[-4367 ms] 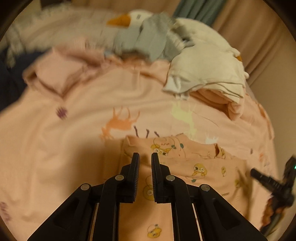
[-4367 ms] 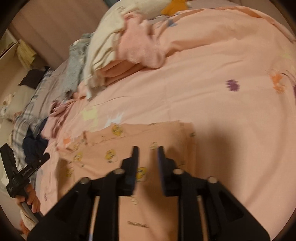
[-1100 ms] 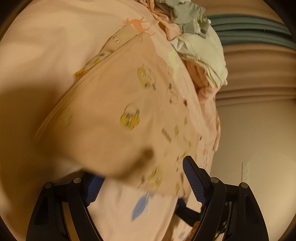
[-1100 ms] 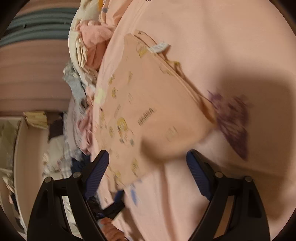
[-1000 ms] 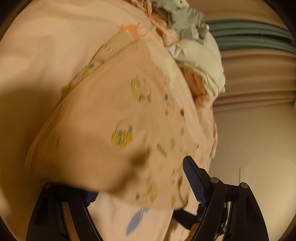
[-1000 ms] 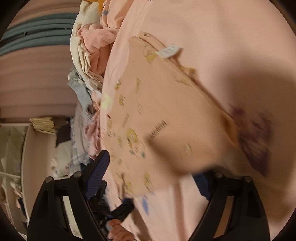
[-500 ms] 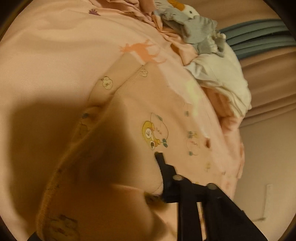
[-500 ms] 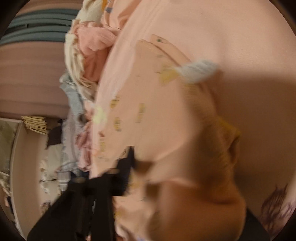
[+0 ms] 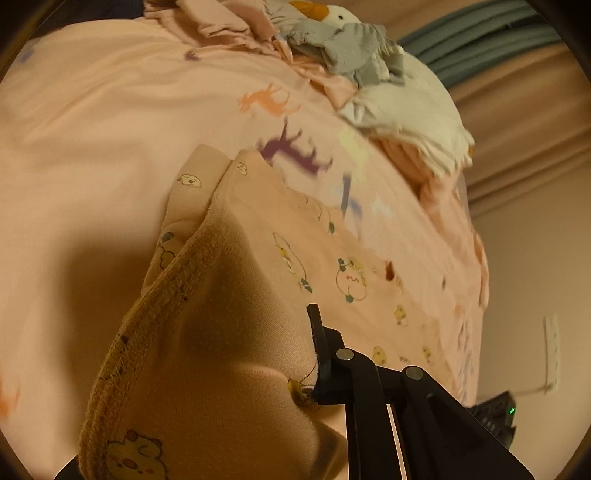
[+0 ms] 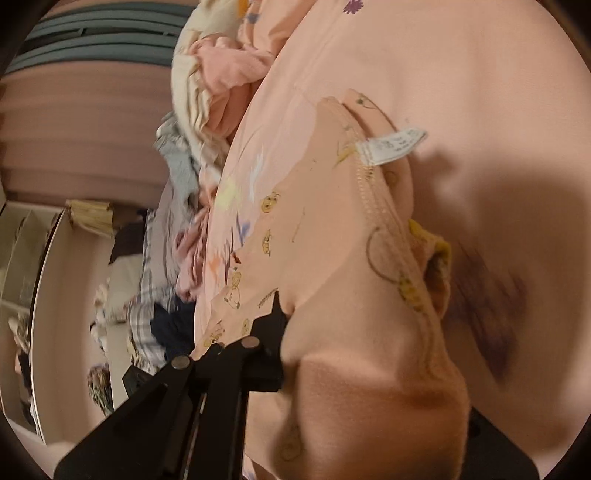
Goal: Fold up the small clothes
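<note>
A peach baby garment (image 9: pixel 258 258) printed with small yellow animals lies on the pink bedsheet (image 9: pixel 92 129). My left gripper (image 9: pixel 293 328) has its jaws closing on the near hem, which is raised off the sheet. Only one of its fingers (image 9: pixel 325 354) shows; bunched cloth drapes over the other. In the right wrist view the same garment (image 10: pixel 325 221) shows a stitched seam and a white care label (image 10: pixel 391 146). My right gripper (image 10: pixel 295 321) is shut on a lifted fold of it, with one finger buried under the cloth.
A heap of clothes sits at the far side of the bed: a grey garment (image 9: pixel 351 48), a white one (image 9: pixel 413 114) and a goose plush (image 9: pixel 332 14). Plaid and dark clothes (image 10: pixel 147 295) lie off the bed's edge. Curtains and a wall stand beyond.
Both grippers went from wide open around the garment's near edge to shut on it. They lifted that edge, so cloth now bulges over the fingers.
</note>
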Demonstrator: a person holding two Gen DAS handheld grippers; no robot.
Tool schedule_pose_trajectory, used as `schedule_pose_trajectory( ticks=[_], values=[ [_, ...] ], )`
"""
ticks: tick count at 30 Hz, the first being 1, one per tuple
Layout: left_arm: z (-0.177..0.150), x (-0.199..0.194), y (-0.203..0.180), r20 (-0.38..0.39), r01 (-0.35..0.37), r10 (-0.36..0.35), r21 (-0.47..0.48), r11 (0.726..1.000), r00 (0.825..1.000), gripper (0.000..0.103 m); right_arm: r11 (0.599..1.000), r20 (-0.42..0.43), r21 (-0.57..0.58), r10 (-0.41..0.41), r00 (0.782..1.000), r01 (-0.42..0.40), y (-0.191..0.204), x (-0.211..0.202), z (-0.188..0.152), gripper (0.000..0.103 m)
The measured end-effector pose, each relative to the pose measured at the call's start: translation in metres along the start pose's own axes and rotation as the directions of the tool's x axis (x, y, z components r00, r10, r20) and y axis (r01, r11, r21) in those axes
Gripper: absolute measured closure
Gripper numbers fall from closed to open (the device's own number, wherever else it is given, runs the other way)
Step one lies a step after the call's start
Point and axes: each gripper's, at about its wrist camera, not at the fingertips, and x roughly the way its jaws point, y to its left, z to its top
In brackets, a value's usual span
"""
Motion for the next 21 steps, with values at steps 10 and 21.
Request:
schedule_pose_trajectory(
  ticks=[10,21],
  values=[
    [-0.065,-0.032,0.041,-0.008,0.017,-0.017,-0.032,0.999,1.000,0.091,0.994,-0.030,0.033,-0.107,0.994,0.108,-0.049,-0.043,-0.074,0.093],
    [-0.097,-0.065,0.062,0.108,-0.125,0.119,0.059,0.990,0.987,0.091,0.973,0.123,-0.018,-0.227,0.966,0.231,-0.071,-0.098,-0.100,0.097]
  ],
)
